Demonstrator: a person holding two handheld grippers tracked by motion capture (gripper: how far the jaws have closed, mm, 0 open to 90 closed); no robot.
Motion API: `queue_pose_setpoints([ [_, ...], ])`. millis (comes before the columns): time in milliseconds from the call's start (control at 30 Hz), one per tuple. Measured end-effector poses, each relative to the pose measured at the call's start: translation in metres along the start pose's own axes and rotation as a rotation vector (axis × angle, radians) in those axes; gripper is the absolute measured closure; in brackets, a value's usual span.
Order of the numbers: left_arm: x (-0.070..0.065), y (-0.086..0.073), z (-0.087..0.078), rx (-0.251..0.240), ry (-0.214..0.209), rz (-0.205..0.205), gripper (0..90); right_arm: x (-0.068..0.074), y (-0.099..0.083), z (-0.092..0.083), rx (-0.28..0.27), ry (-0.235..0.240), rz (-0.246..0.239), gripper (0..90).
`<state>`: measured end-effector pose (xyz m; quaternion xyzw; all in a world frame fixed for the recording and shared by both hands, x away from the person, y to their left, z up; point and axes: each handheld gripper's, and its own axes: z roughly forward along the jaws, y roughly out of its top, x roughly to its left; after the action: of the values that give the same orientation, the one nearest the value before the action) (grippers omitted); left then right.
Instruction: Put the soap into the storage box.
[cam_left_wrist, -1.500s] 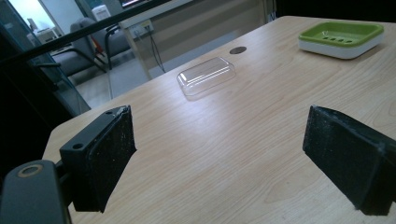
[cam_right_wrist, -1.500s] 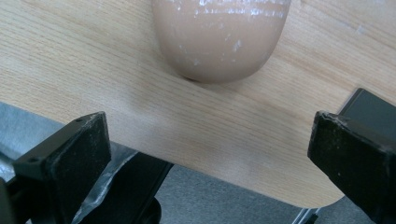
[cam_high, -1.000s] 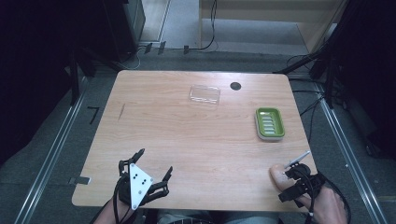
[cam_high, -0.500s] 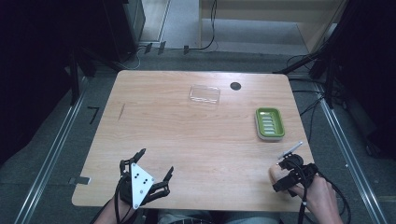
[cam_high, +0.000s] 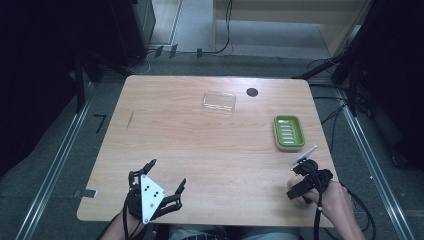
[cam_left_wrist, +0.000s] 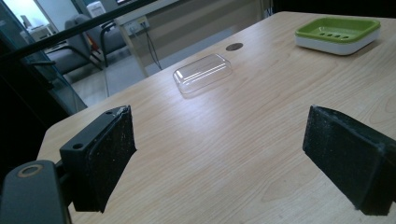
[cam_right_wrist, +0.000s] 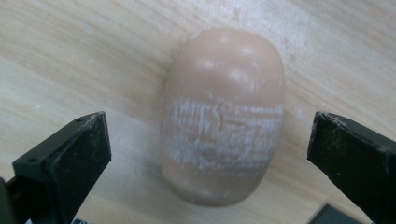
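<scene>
The right gripper (cam_right_wrist: 210, 154) is hanging jaws-wide straight over a tan bar of soap (cam_right_wrist: 223, 114) lying flat on the table (cam_high: 200, 150), on the person's side of the green soap dish (cam_high: 288, 132). The left gripper (cam_left_wrist: 224, 158) is waiting, also spread wide, far left of that dish. Judging by the soap's rounded, smooth sides, it could be squirting out if the jaws are closing off-centre
</scene>
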<state>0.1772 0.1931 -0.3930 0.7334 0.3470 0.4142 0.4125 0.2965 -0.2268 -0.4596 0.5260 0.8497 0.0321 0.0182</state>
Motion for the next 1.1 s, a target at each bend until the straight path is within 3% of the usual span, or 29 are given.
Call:
queue_pose_setpoints([
  [167,0.0000,-0.0001,0.0000,0.000,-0.001,0.001,9.8,-0.0011,0.0075,0.0050,0.010,-0.003,-0.012,0.7],
  [267,0.0007,-0.0001,-0.0007,0.001,0.001,-0.001,9.8,-0.0015,0.0076,0.0048,0.002,-0.009,0.000,14.4],
  [400,0.0006,-0.0002,-0.0010,-0.002,0.001,0.000,9.9,-0.0021,0.0063,0.0037,-0.003,-0.013,0.009,14.6],
  [533,0.0003,-0.0003,-0.0012,-0.005,0.001,0.003,9.9,-0.0026,0.0047,0.0040,0.006,-0.014,0.022,22.3],
  [1100,-0.0001,-0.0001,-0.0010,-0.007,0.002,0.004,9.8,-0.0044,0.0012,0.0066,0.032,-0.005,0.040,32.2],
])
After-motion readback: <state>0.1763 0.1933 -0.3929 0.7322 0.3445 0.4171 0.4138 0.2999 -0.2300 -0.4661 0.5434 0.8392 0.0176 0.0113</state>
